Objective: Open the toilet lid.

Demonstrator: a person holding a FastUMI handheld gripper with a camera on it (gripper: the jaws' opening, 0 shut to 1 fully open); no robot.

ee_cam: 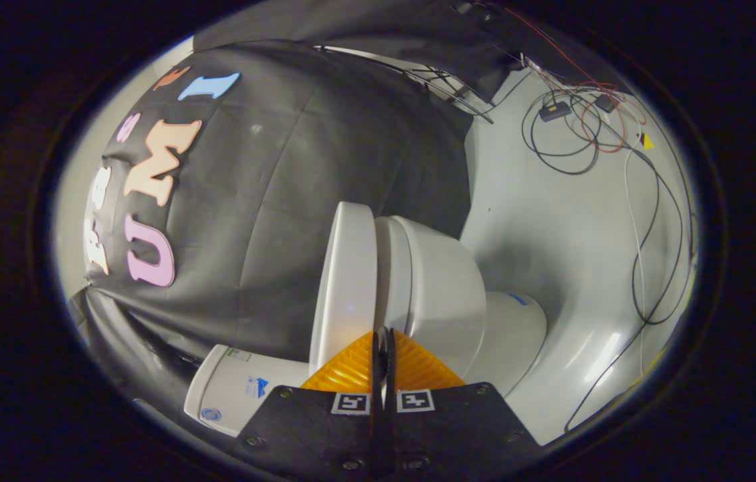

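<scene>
So the camera is rolled sideways here, which makes this a bit odd to read. The glossy white plastic toilet lid (346, 281) sits just ahead of the fingertips, seen edge-on, with a narrow gap between it and the white seat and rounded ceramic bowl (445, 294) next to it. The white cistern (234, 391) is off beside the fingers, up against the black cloth wall. Loose black and red cables (585, 127) trail over the pale grey floor (552, 234) well beyond the toilet.

The gripper (383, 335) is clenched: its two fingers are pressed together with barely a slit between them and nothing in there. The tips point right at the seam between lid and seat.

My read: the lid looks already parted from the seat, so we're mid-lift. Next move probably calls for pushing the lid edge further toward the cistern, keeping the tips from slipping off that slick rim.
</scene>
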